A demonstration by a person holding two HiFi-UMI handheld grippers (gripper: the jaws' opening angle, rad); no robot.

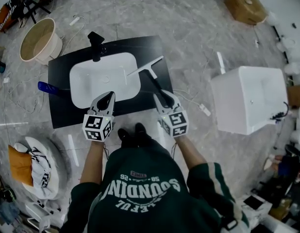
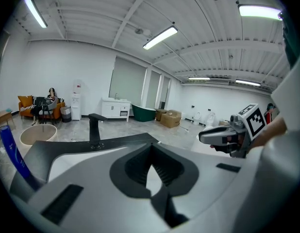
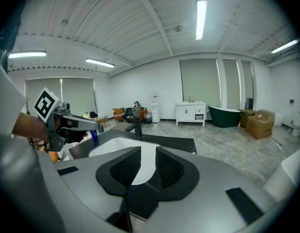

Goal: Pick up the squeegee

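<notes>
The squeegee (image 1: 146,67) lies on the black counter (image 1: 62,67) just right of the white sink (image 1: 87,89). Its white blade is angled and its black handle runs toward me. My right gripper (image 1: 163,97) hovers at the end of that handle. It is open (image 3: 147,164), and only the sink shows through the gap. The squeegee is hidden in both gripper views, so I cannot tell whether the handle lies between the jaws. My left gripper (image 1: 108,97) is over the sink's front rim, shut (image 2: 150,152) and holding nothing.
A black faucet (image 1: 95,42) stands behind the sink. A blue object (image 1: 45,87) sticks out at the counter's left edge. A round tub (image 1: 38,39) sits on the floor at far left, a white box-shaped fixture (image 1: 247,98) at right, cardboard boxes (image 1: 244,4) beyond.
</notes>
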